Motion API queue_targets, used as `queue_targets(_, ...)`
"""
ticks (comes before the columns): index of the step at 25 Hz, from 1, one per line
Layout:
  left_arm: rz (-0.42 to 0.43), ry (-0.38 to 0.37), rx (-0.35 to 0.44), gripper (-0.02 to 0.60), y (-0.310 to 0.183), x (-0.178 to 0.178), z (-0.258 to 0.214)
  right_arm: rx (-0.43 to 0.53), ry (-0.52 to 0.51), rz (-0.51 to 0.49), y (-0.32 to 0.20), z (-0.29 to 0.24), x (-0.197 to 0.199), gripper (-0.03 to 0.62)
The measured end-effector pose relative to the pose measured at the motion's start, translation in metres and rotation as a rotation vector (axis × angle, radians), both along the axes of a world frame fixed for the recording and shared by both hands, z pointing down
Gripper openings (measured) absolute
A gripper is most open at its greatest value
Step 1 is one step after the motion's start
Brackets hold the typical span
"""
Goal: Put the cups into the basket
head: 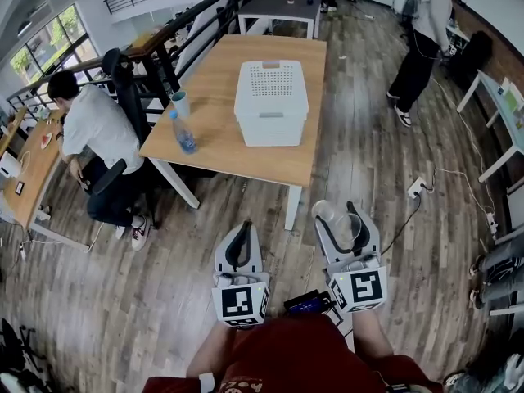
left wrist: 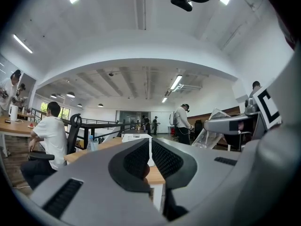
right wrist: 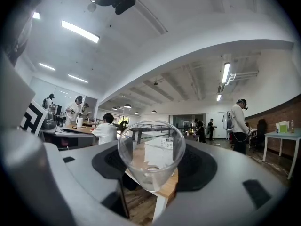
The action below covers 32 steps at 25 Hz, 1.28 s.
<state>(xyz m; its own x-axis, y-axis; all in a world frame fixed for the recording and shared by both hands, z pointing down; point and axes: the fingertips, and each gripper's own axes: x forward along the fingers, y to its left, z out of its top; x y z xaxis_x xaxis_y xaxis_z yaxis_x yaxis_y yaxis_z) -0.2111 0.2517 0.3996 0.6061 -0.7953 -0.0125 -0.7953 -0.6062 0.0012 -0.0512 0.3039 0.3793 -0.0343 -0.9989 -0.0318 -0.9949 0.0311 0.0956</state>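
Note:
A white perforated basket (head: 271,101) stands on the wooden table (head: 229,150) ahead of me. Near the table's left edge stands a pale blue cup (head: 180,103). My right gripper (head: 340,219) is held low over the floor, short of the table, shut on a clear plastic cup (head: 327,212). In the right gripper view the clear cup (right wrist: 151,154) fills the gap between the jaws, its mouth facing the camera. My left gripper (head: 242,234) hangs beside it, shut and holding nothing. The left gripper view shows the basket (left wrist: 137,138) beyond the closed fingers (left wrist: 136,159).
A water bottle (head: 185,135) stands on the table beside the blue cup. A person (head: 98,129) sits on a chair at the table's left; another (head: 419,35) stands at the far right. A power strip (head: 416,188) with cables lies on the floor.

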Motion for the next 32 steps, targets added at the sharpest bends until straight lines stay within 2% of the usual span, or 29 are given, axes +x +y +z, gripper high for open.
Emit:
queue_targets(9, 0.030, -0.016, -0.016, 0.021, 0.006, 0.032, 0.007, 0.003, -0.039, 0.010, 0.012, 0.007, 0.028, 0.283)
queue_targets(23, 0.144, -0.053, 0.004, 0.021, 0.033, 0.132, 0.009, -0.011, -0.094, 0.110, 0.053, 0.026, 0.122, 0.282)
queue_targets(26, 0.165, -0.073, 0.009, 0.021, 0.038, 0.145, 0.013, -0.015, -0.113, 0.125, 0.056, 0.031, 0.133, 0.282)
queue_targets(32, 0.198, -0.061, -0.014, 0.021, 0.031, 0.170, 0.023, -0.012, -0.137, 0.157, 0.056, 0.037, 0.153, 0.282)
